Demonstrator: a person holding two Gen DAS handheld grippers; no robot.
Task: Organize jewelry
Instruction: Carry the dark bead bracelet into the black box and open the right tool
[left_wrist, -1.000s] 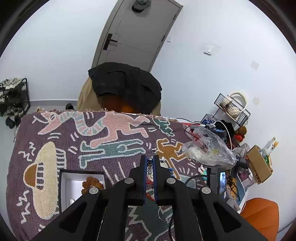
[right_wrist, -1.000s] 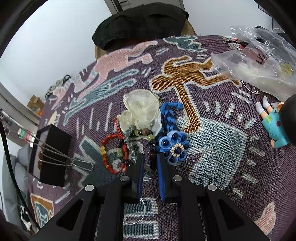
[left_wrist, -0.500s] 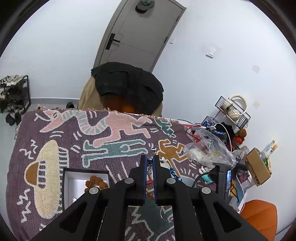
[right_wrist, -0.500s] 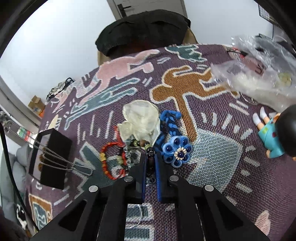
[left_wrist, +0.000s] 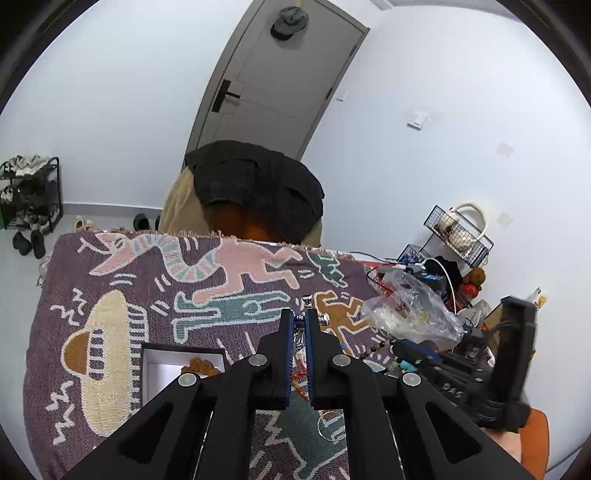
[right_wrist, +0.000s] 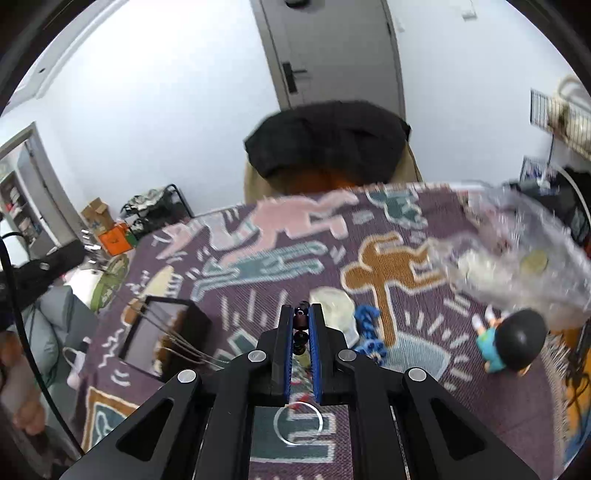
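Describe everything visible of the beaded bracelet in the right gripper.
The beaded bracelet is a string of round beads, mostly dark and glossy, with paler olive and turquoise ones showing in the left wrist view. The right gripper is shut on it, and has just been closing; a few beads sit pinched between the blue pads. It hangs above the patterned blanket, draping from the fingertips.

left wrist: above blanket (left_wrist: 229, 295), facing door | right wrist: same (closer, shared box (right_wrist: 162, 332))

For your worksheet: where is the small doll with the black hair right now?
In the right wrist view, the doll lies on the patterned blanket at right, just below the clear plastic bag, right of the blue flower piece.
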